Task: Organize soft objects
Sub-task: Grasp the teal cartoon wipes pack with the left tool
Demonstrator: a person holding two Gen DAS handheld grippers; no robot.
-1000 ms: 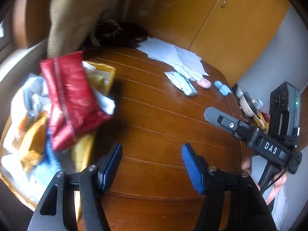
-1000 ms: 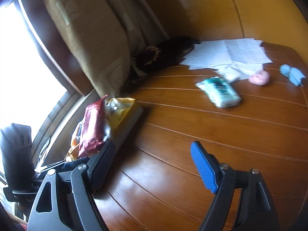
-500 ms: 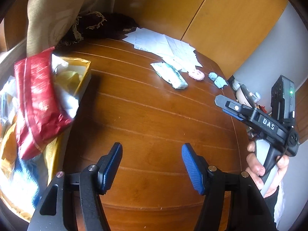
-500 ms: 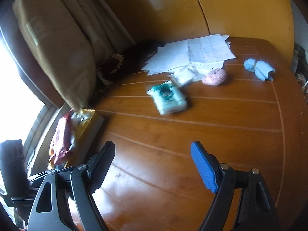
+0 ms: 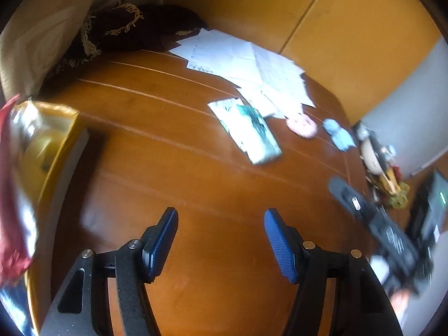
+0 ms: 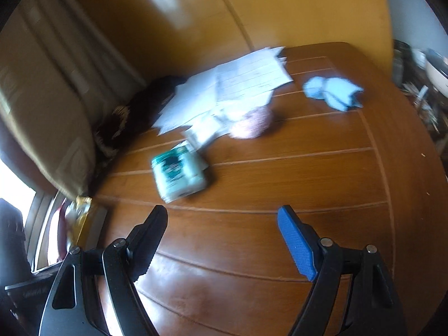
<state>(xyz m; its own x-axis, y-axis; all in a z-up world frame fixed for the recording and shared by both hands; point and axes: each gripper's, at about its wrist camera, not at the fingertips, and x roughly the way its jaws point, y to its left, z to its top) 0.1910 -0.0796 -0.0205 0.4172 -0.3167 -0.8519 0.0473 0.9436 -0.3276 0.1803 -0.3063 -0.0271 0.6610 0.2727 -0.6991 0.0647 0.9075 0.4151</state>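
Note:
A teal and white soft pack (image 5: 249,133) (image 6: 179,173) lies on the wooden table (image 5: 168,173), with a pink fluffy ball (image 5: 302,124) (image 6: 252,124) and a light blue cloth (image 5: 337,134) (image 6: 333,92) beyond it. My left gripper (image 5: 219,221) hovers open over bare wood, well short of the pack. My right gripper (image 6: 222,215) is open too, with nothing between its fingers and the pack just past its left fingertip. In the left wrist view the right gripper's body (image 5: 392,240) shows at the right edge.
A yellow box (image 5: 47,145) with a red foil bag (image 5: 11,190) and other packets sits at the table's left edge. White papers (image 5: 246,64) and a dark fringed cloth (image 5: 131,28) lie at the back. Beige curtain, wooden cupboard doors and a figurine (image 5: 378,159) surround the table.
Both grippers have swept to the right across the table, away from the yellow box and nearer the pack, ball and blue cloth. Their jaws stay equally wide.

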